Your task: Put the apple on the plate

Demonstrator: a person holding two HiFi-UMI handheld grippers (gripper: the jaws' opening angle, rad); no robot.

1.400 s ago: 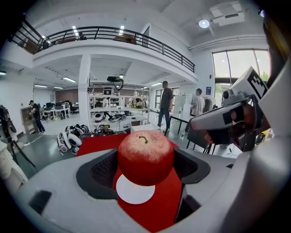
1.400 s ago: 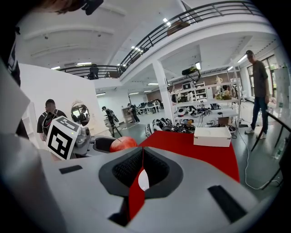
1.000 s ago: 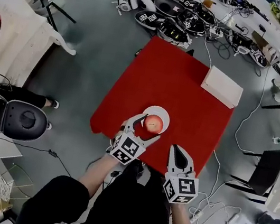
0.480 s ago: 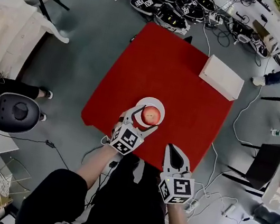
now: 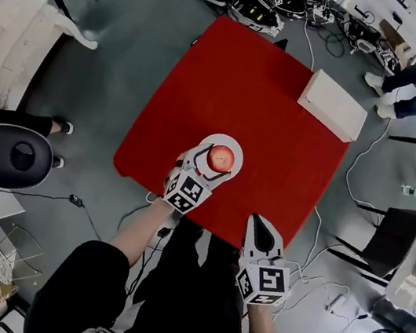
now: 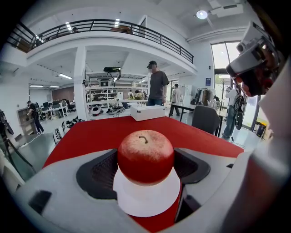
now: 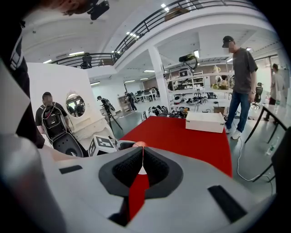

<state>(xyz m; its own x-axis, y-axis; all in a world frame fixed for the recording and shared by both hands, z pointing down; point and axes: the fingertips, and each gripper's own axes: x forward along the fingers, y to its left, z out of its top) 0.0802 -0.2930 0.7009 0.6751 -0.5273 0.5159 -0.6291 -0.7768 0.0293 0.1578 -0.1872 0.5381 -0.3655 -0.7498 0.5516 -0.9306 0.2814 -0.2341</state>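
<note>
Left claw [image 5: 212, 164] grasping apple [image 5: 221, 158] over plate [image 5: 216, 139], tilted downward; right claw [image 5: 257, 226] clenched, empty.

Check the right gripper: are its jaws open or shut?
Shut. The right gripper shows, in its own view, both jaws meeting tip to tip with nothing between them; the red table lies beyond.
</note>
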